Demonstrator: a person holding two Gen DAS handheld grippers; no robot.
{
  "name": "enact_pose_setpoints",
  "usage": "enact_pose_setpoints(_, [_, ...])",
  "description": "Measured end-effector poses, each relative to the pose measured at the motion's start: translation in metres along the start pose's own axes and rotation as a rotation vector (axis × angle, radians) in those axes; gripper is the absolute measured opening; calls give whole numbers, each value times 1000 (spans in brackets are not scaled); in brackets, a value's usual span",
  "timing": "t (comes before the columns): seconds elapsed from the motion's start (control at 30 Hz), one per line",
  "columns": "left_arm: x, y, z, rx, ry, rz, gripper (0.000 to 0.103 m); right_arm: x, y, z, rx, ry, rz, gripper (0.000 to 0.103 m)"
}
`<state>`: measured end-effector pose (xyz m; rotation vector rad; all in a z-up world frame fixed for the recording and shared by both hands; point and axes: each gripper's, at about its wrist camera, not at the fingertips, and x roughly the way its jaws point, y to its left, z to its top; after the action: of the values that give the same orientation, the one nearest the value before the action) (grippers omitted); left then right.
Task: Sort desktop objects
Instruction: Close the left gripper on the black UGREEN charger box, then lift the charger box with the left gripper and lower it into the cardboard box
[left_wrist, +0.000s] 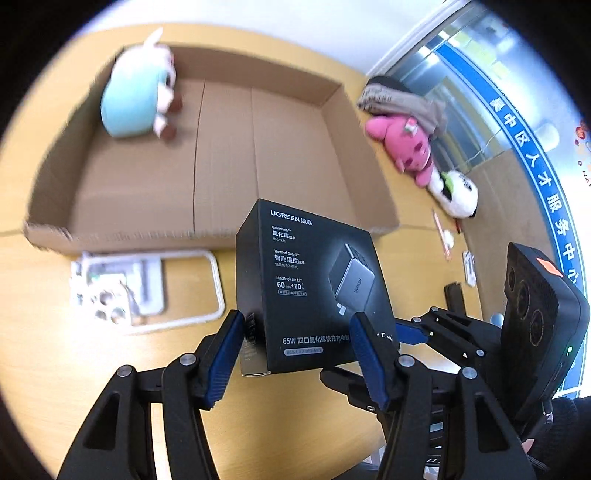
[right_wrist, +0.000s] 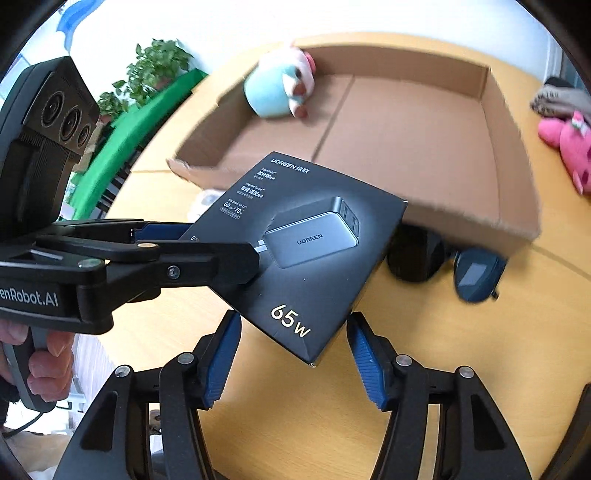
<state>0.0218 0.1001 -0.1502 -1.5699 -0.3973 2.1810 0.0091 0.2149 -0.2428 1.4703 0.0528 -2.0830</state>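
Lying in cardboard tray (left_wrist: 280, 158), teal plush (left_wrist: 129, 99)

The left gripper (left_wrist: 297, 356) points steeply downward, its blue pads clamped on the lower sides of a black charger box (left_wrist: 314, 288). The right gripper (right_wrist: 293, 356) tilts down too, jaws apart around the box's near corner, pads not touching. A hand (right_wrist: 44, 365) wraps the left gripper's handle.

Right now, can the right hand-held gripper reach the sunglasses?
Probably not yet. The box, held by the left hand-held gripper, hangs with its corner between the open jaws of the right hand-held gripper and hides part of the sunglasses. With the box moved away, the way looks free.
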Motion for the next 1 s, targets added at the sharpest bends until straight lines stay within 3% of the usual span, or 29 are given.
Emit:
enact_pose_setpoints(0.33, [-53, -25, 62, 68, -152, 7, 58, -69, -8, 74, -56, -148, -11, 64])
enact_pose_setpoints(0.6, [-67, -32, 119, 102, -231, 11, 58, -94, -18, 127, -95, -219, -31, 63])
enact_pose_setpoints(1.0, [-39, 3, 198, 68, -226, 20, 58, -62, -49, 219, -129, -195, -38, 63])
